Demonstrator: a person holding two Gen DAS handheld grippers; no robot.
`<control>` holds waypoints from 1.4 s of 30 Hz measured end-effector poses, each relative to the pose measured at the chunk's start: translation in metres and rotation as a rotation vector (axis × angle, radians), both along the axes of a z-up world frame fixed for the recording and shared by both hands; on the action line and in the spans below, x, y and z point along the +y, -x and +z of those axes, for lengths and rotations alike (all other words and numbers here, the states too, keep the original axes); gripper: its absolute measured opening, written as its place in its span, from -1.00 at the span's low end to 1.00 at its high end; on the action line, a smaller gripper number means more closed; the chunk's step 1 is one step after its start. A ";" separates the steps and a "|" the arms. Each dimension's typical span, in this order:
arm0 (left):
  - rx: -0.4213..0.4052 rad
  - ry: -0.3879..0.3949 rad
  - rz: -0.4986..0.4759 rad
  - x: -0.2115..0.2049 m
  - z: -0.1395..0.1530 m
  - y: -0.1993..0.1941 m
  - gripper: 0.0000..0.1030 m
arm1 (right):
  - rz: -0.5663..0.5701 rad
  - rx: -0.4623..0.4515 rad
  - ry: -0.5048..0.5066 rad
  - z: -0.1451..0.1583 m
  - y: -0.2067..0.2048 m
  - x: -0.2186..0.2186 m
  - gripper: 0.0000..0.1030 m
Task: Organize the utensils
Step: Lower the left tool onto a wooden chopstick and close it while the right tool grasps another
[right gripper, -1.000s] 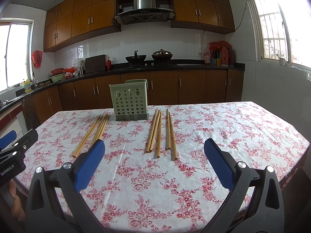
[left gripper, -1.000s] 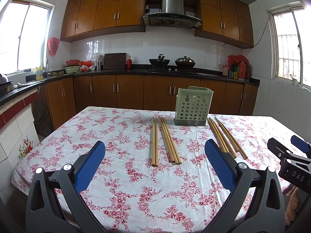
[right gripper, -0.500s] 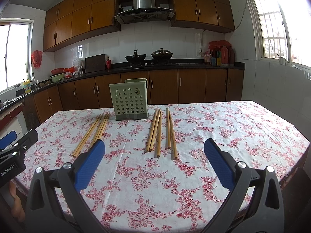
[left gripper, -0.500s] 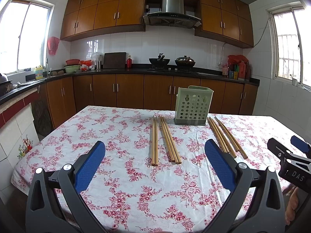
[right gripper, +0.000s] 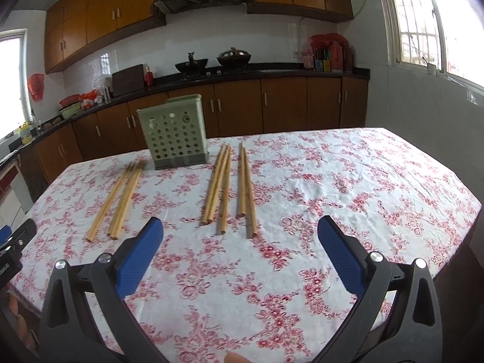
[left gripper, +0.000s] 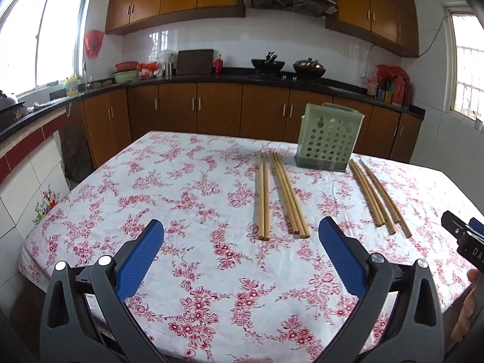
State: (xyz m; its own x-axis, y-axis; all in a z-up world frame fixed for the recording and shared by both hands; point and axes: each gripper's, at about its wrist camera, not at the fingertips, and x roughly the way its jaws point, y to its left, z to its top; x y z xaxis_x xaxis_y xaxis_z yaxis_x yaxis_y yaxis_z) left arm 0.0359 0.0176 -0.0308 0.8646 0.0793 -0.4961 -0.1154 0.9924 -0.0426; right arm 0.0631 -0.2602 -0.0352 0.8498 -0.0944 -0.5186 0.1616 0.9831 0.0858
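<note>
One green perforated holder (left gripper: 328,139) stood on the single floral tabletop (left gripper: 187,187). To the left of the holder, in the left wrist view, five wooden chopsticks lay in two sets: a pair (left gripper: 263,199) farther from it and a trio (left gripper: 289,196) nearer it. To the right of the holder lay one more bundle (left gripper: 375,193), at least four sticks; the exact number could not be told because they overlapped. Two tools were in view, the left tongs (left gripper: 240,227) and the right tongs (right gripper: 240,224), each with two blue-padded fingers. Behind the holder, two dark cooking pots sat on the stove: one wok (left gripper: 267,64) and one lidded pot (left gripper: 309,67).
</note>
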 end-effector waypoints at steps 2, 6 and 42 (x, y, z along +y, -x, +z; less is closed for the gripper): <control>0.043 0.010 0.013 0.008 -0.004 -0.009 0.97 | -0.025 0.063 -0.019 -0.005 -0.021 -0.013 0.88; 0.120 0.030 0.032 0.023 -0.009 -0.033 0.97 | -0.016 0.159 -0.110 -0.015 -0.066 -0.039 0.48; 0.424 0.022 -0.254 0.000 -0.053 -0.178 -0.80 | 0.007 0.361 -0.040 -0.063 -0.184 -0.050 -0.82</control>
